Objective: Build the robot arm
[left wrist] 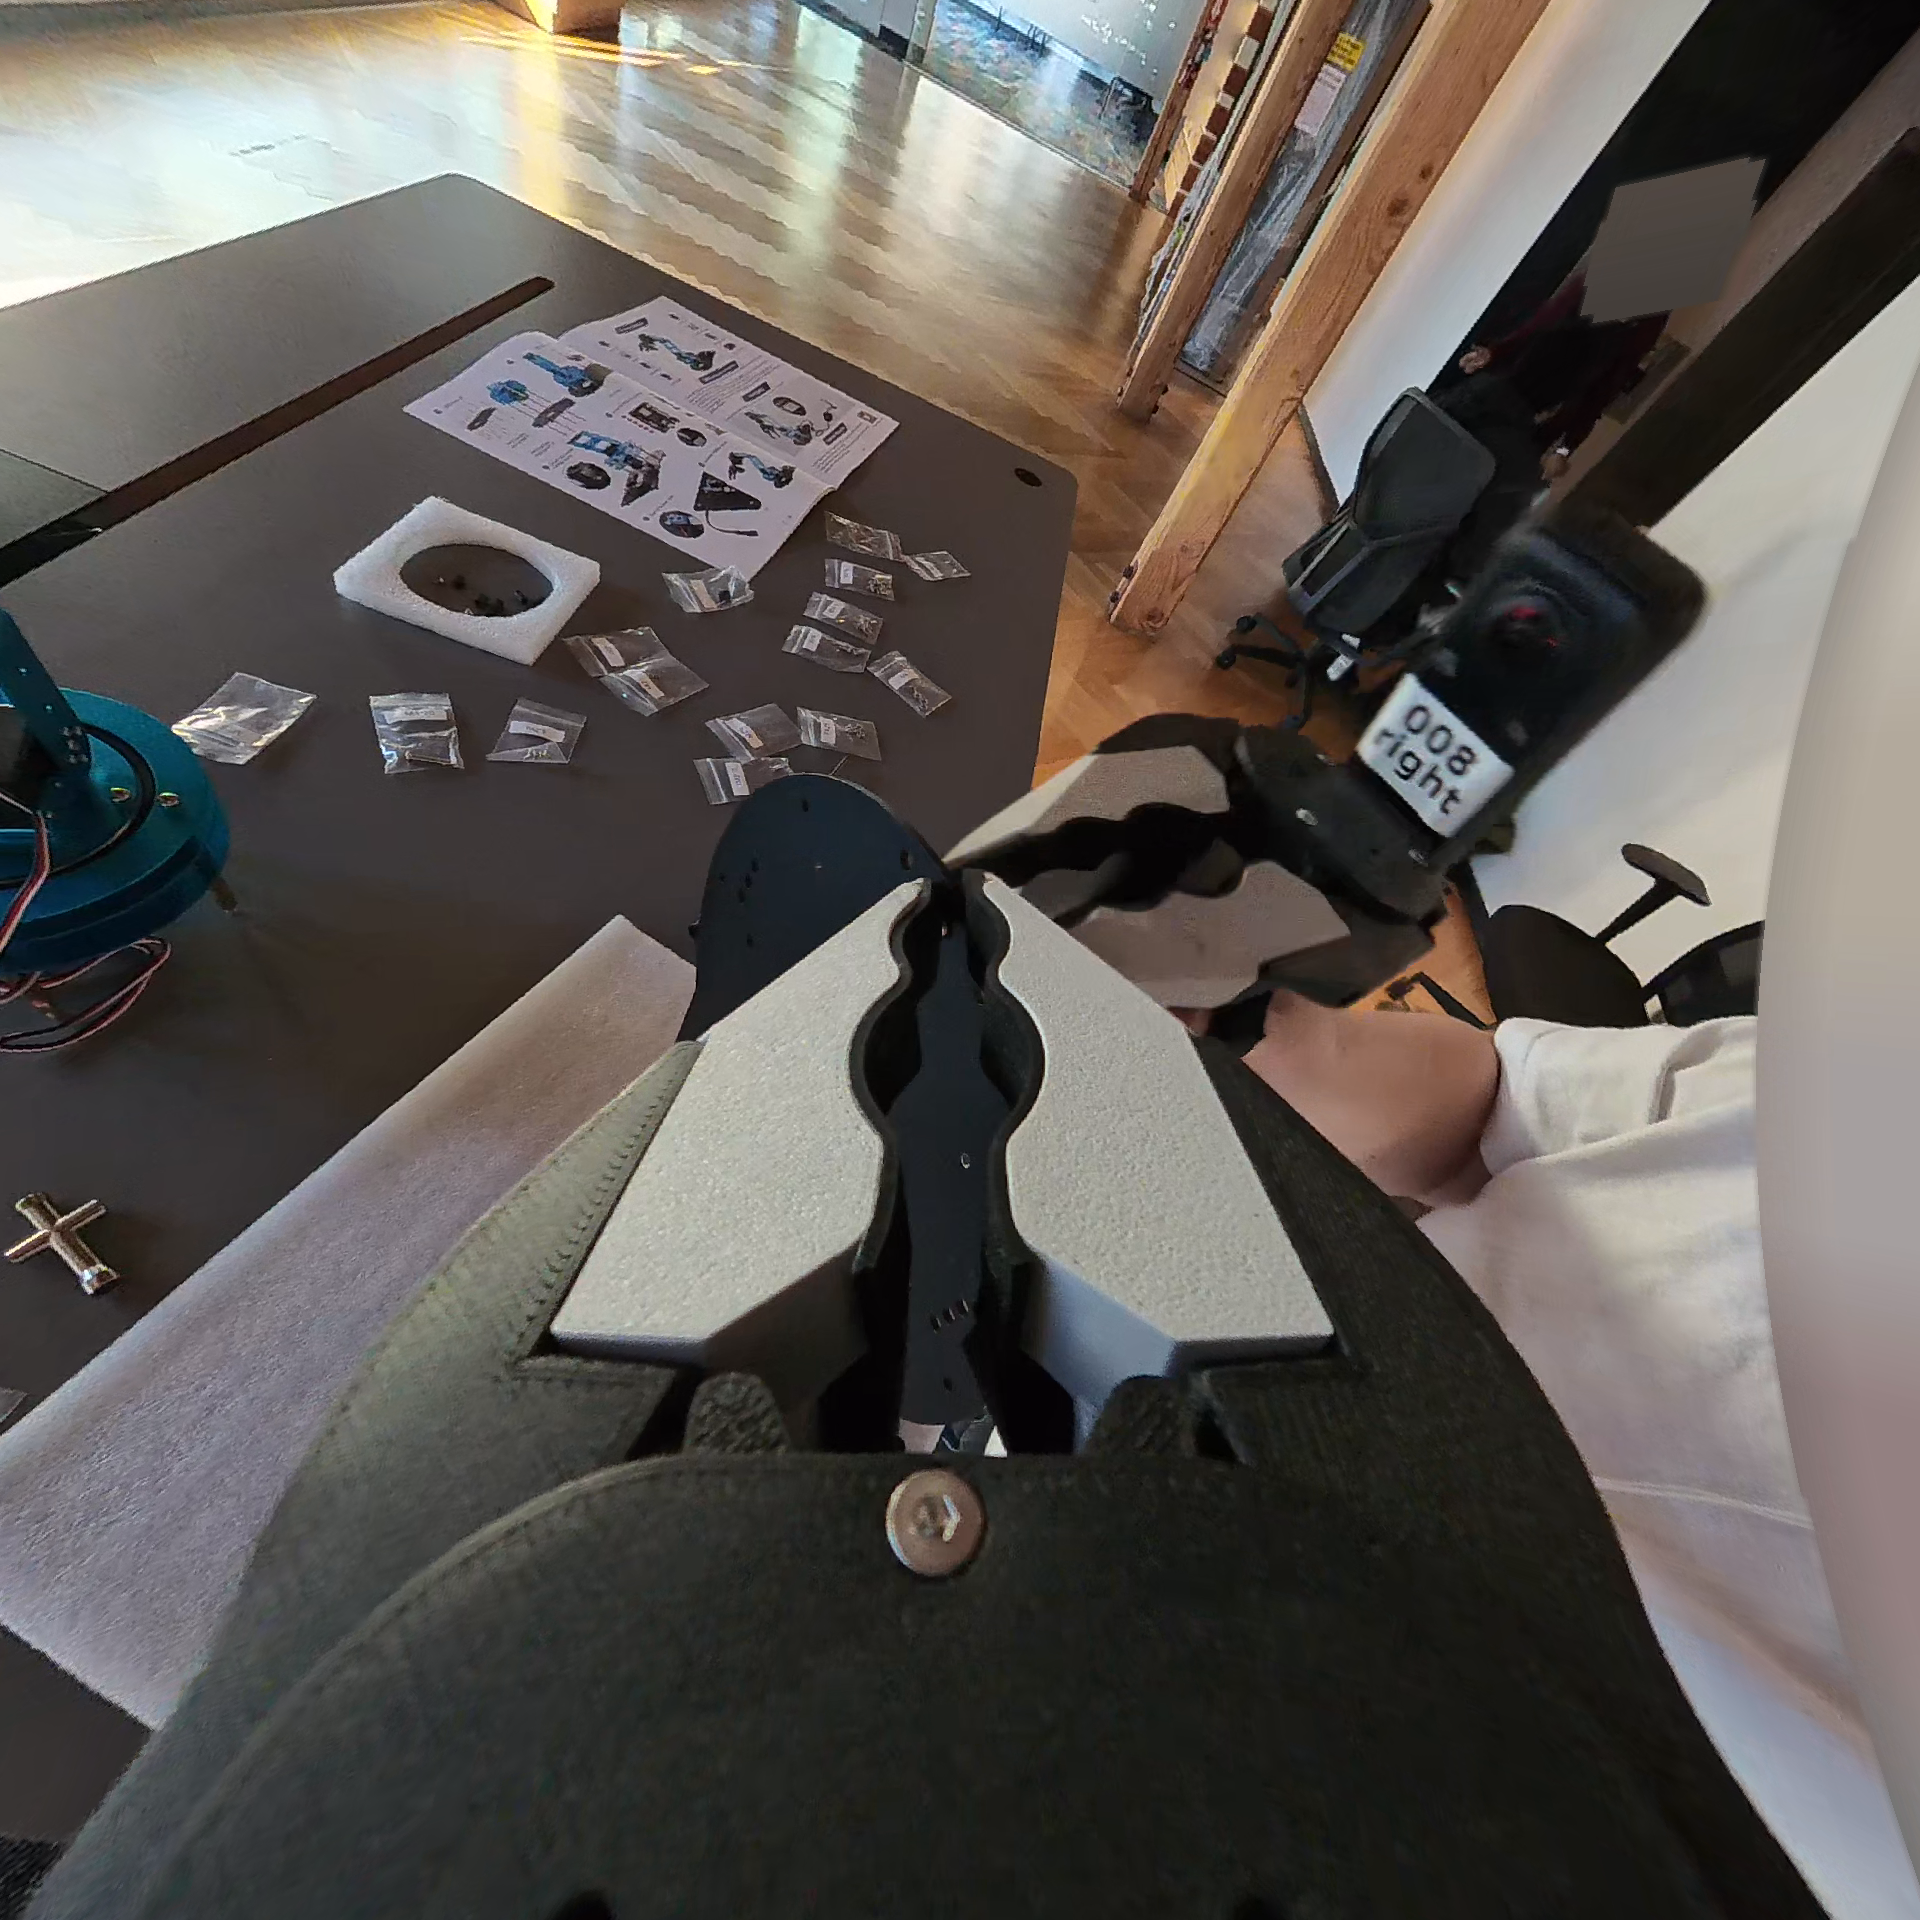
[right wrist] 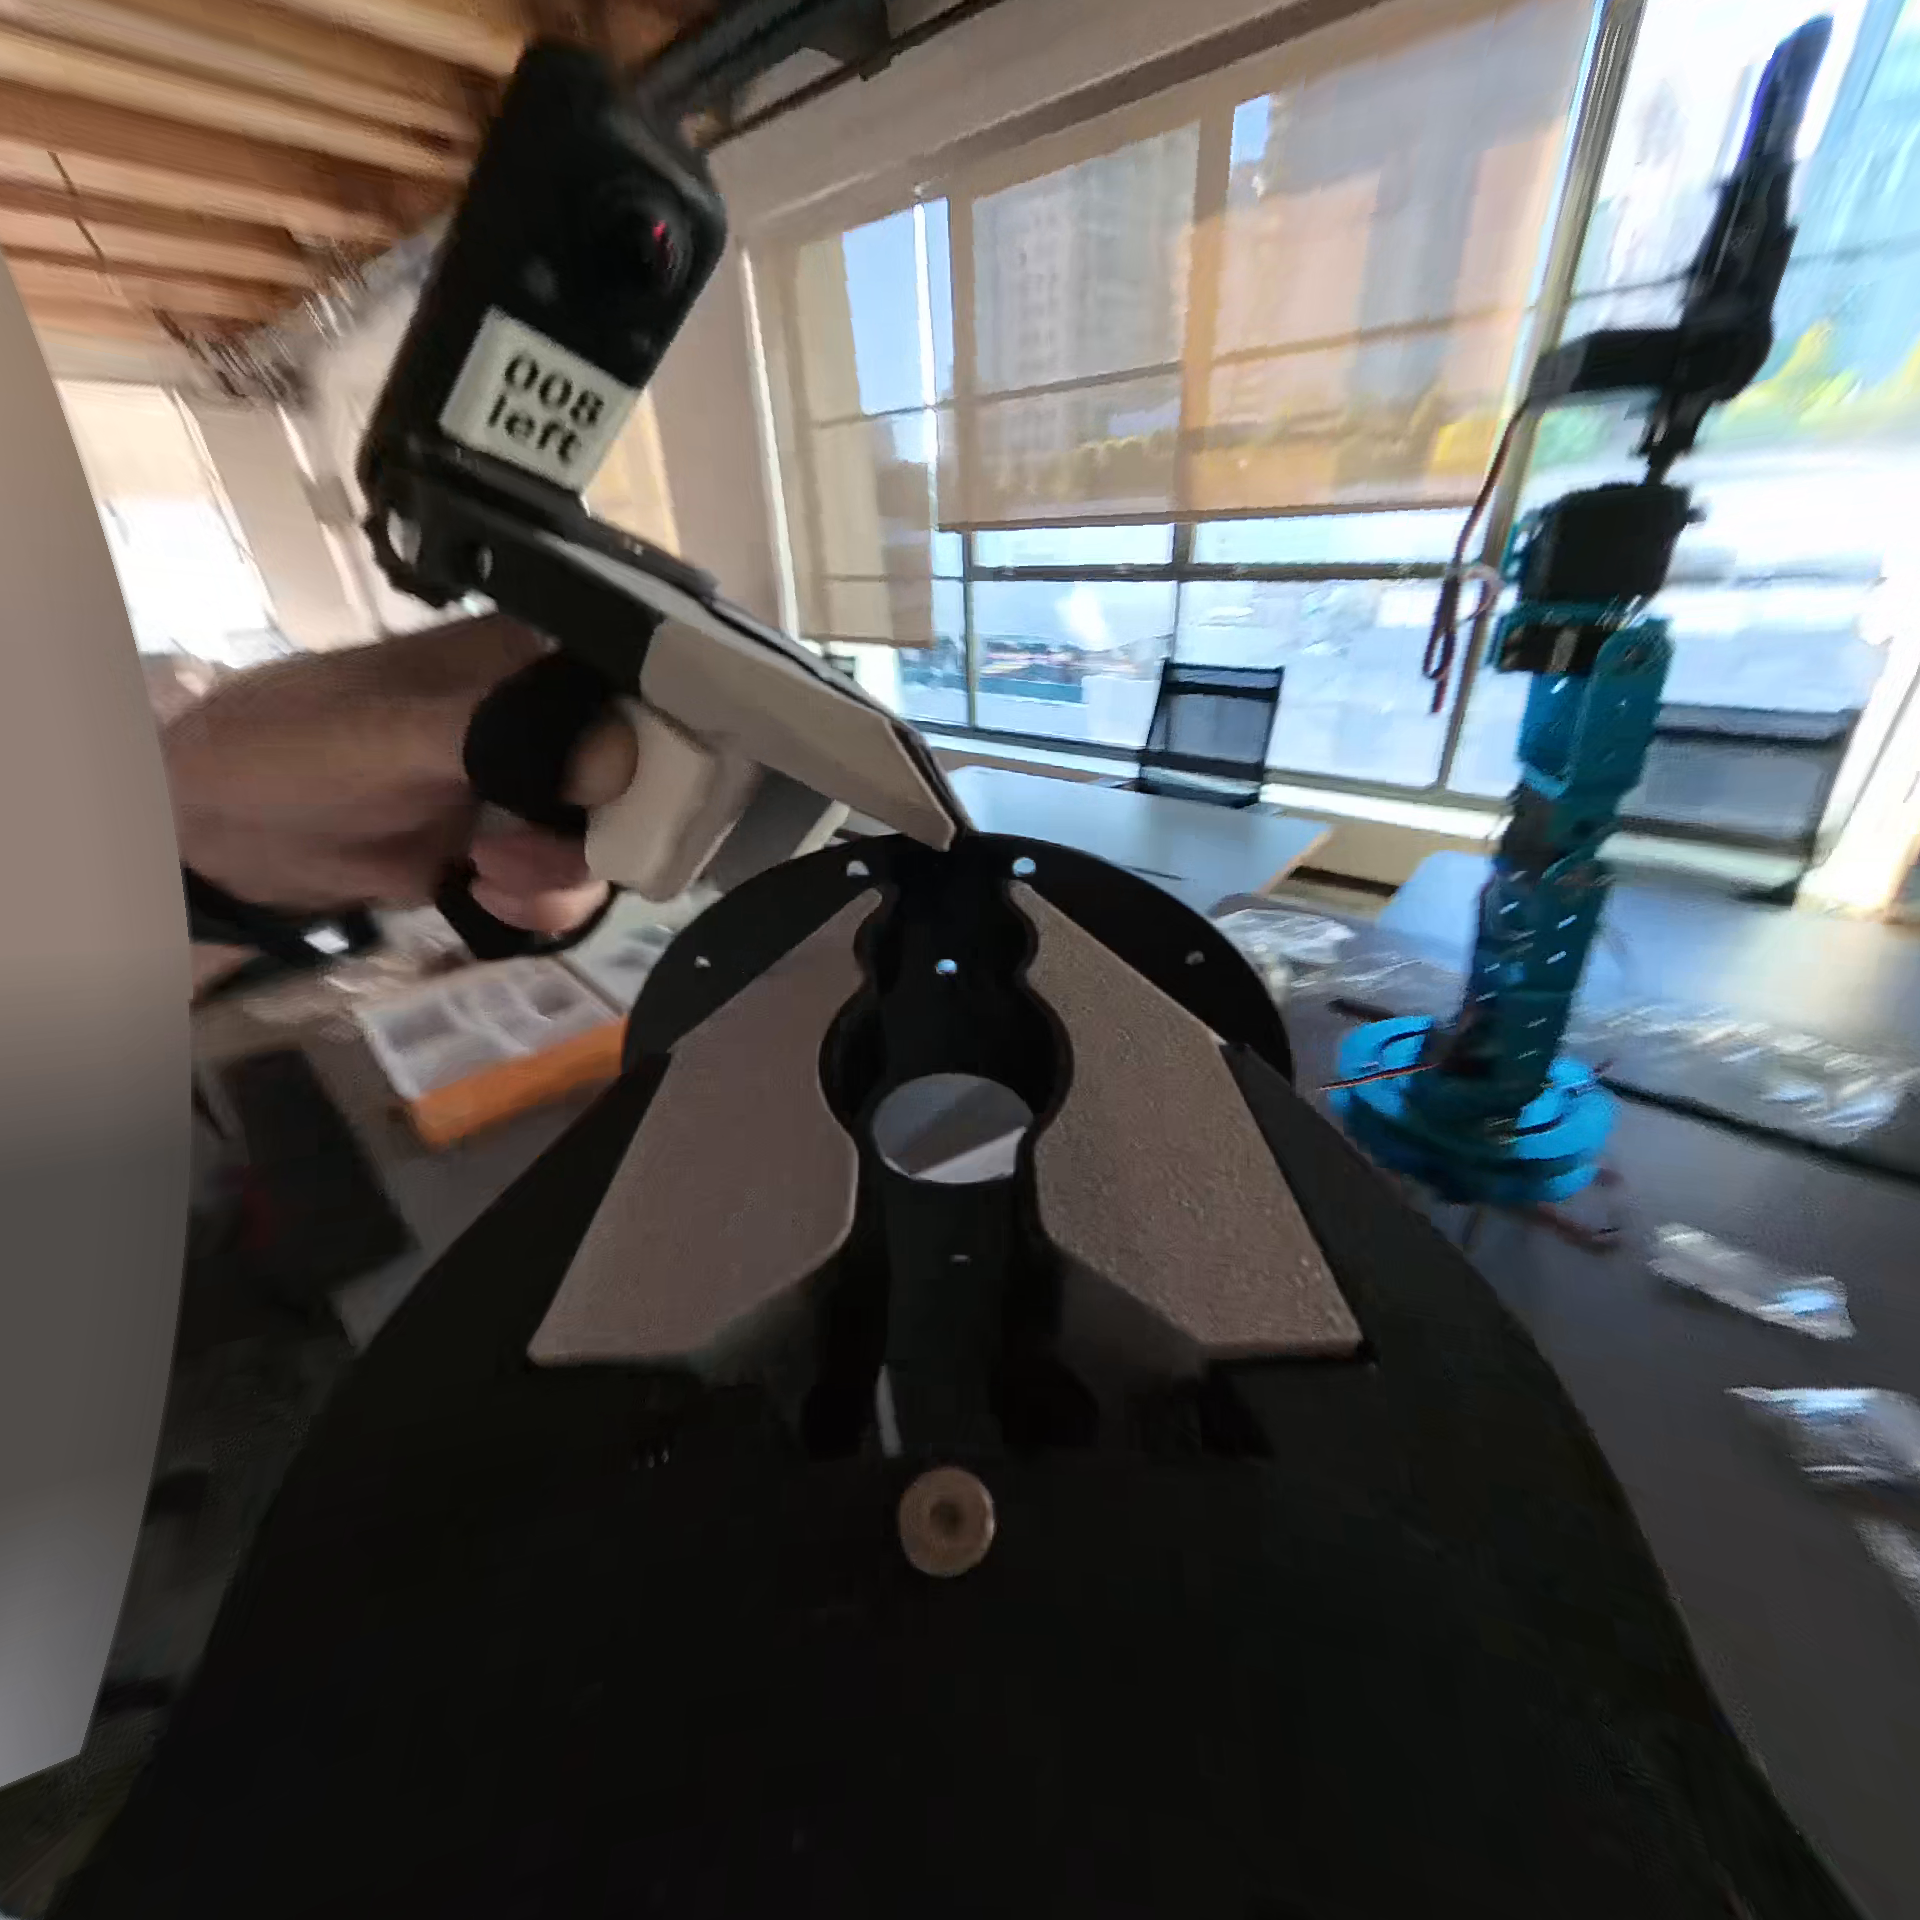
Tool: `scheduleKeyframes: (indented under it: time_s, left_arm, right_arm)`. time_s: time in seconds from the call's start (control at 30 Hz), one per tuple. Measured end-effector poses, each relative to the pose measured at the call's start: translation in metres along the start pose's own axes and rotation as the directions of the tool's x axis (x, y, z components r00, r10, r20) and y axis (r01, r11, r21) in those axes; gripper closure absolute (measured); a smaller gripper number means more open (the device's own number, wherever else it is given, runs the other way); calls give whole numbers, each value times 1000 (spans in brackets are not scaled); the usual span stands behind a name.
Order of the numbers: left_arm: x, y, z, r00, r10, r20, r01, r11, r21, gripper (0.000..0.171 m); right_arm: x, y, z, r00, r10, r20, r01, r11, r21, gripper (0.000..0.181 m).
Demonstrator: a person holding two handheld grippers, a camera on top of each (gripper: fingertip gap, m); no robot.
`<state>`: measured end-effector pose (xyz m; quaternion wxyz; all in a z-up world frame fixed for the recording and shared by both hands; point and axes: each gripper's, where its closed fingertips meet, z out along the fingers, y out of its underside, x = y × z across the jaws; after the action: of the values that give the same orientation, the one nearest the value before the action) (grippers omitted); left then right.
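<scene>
My left gripper [left wrist: 953, 883] is shut at its tips on a black round plate [left wrist: 800, 883] with small holes, held above the dark table [left wrist: 312, 436]. The plate shows edge-on through the finger gap. My right gripper [left wrist: 982, 873] comes in from the right, with its tips at the same rim of the plate. In the right wrist view the plate [right wrist: 1127, 899] shows face-on under my right gripper [right wrist: 945, 888], with a large centre hole. The left gripper [right wrist: 948, 840] touches its top rim. The right fingers stand close together. The black plate hides whether they pinch anything.
A blue robot arm [left wrist: 94, 790] [right wrist: 1558, 831] stands on the table to the left. Several small clear bags [left wrist: 831, 623], an instruction sheet [left wrist: 655, 416], a white foam ring [left wrist: 468, 582], a cross wrench [left wrist: 62, 1236] and a white foam sheet [left wrist: 312, 1195] lie there. Office chairs [left wrist: 1382, 530] stand beyond the table's edge. Left and right tips are no more than a few centimetres apart.
</scene>
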<state>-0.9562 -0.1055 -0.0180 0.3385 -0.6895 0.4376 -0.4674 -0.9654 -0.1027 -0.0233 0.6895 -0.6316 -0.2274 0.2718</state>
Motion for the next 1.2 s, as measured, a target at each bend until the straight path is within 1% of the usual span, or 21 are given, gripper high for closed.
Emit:
scheduleKeyframes:
  time_s: [0.1,0.17,0.2,0.27,0.33,0.37,0.4,0.47,0.5,0.53,0.67,0.73,0.8,0.87,0.9,0.97,1.03,1.1,1.13,1.2]
  left_arm:
    - [0,0,0,1000,-2,-1,2,1000,0,168]
    - [1,0,0,1000,-3,-6,3,1000,-2,168]
    - [1,0,0,1000,-2,-7,2,1000,-1,168]
    - [1,0,0,1000,0,-5,0,1000,1,169]
    - [0,-1,0,1000,-2,-1,2,1000,6,169]
    - [-1,-1,0,1000,-1,3,1,1000,9,169]
    - [-1,-2,0,1000,3,8,-3,1000,12,170]
    - [-2,-3,-1,1000,7,10,-7,1000,18,171]
    - [-2,-3,-1,1000,-1,3,1,1000,20,171]
    - [-2,-3,-1,1000,-8,-3,8,1000,23,171]
    - [-3,-4,-1,1000,-24,-20,25,999,35,171]
    - [-1,-4,-2,999,-37,-36,39,998,44,170]
    - [2,-4,-7,996,-62,-64,66,996,58,150]
    - [6,-2,-16,994,-65,-92,72,994,84,146]
    - [8,1,-19,994,-53,-97,62,994,92,143]
    - [15,9,-25,994,13,-106,0,992,127,142]
    - [9,14,-26,991,132,-23,-127,979,160,138]
    - [2,9,-28,959,274,72,-283,941,184,136]
    - [2,7,-27,942,325,87,-335,923,186,137]
    - [5,5,-23,924,375,71,-381,908,173,142]
  right_arm:
    - [-1,3,2,978,-202,-53,198,978,-69,173]
    - [-2,0,1,965,-252,-77,246,967,-69,174]
    - [-2,1,1,965,-248,-82,242,968,-70,175]
    - [-1,2,1,982,-173,-76,168,983,-70,177]
    - [-1,3,2,999,-10,-41,7,997,-79,178]
    - [-1,3,3,996,90,-21,-92,992,-88,178]
    - [-2,3,3,980,199,-2,-198,975,-97,178]
    - [-5,4,4,919,392,47,-385,916,-110,178]
    - [-5,3,4,896,438,68,-430,896,-108,178]
    - [-5,3,4,896,438,76,-430,897,-104,178]
    - [-4,4,5,945,325,35,-321,943,-86,178]
    - [-3,4,4,954,298,31,-295,952,-86,178]
    - [-3,4,3,956,292,38,-288,954,-81,178]
    - [-3,4,3,958,282,54,-278,958,-66,178]
    - [-4,4,3,960,274,61,-271,961,-62,178]
    - [-3,5,4,967,246,69,-243,969,-47,178]
    - [-3,5,6,971,223,81,-220,975,-40,178]
    - [-3,5,7,972,216,97,-212,976,-48,178]
    - [-3,5,8,971,215,106,-210,976,-53,178]
    - [-3,5,9,969,213,127,-207,976,-61,178]
